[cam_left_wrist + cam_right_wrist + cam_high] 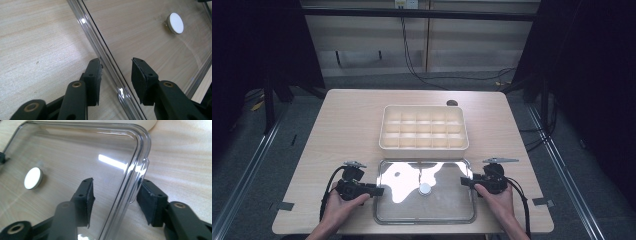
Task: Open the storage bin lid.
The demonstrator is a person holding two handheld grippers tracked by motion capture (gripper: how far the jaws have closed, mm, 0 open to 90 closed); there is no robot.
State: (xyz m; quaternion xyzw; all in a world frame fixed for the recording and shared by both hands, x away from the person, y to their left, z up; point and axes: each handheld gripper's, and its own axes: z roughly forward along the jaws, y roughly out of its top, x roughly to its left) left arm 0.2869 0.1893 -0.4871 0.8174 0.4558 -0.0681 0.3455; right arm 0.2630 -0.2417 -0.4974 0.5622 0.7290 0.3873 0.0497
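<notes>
Clear lid (424,192) flat on table (347,125), just in front of cream divided box (424,128). Left gripper (374,190) & right gripper (463,181) at lid's side edges.

Light wood-grain rectangular table (347,125). A cream plastic organizer box with a grid of compartments (424,127) sits mid-table. Just in front of it lies a clear flat plastic lid with rounded corners (447,205), a small round white disc (425,188) at its centre. A dark round spot (452,103) sits near the far edge.
</notes>
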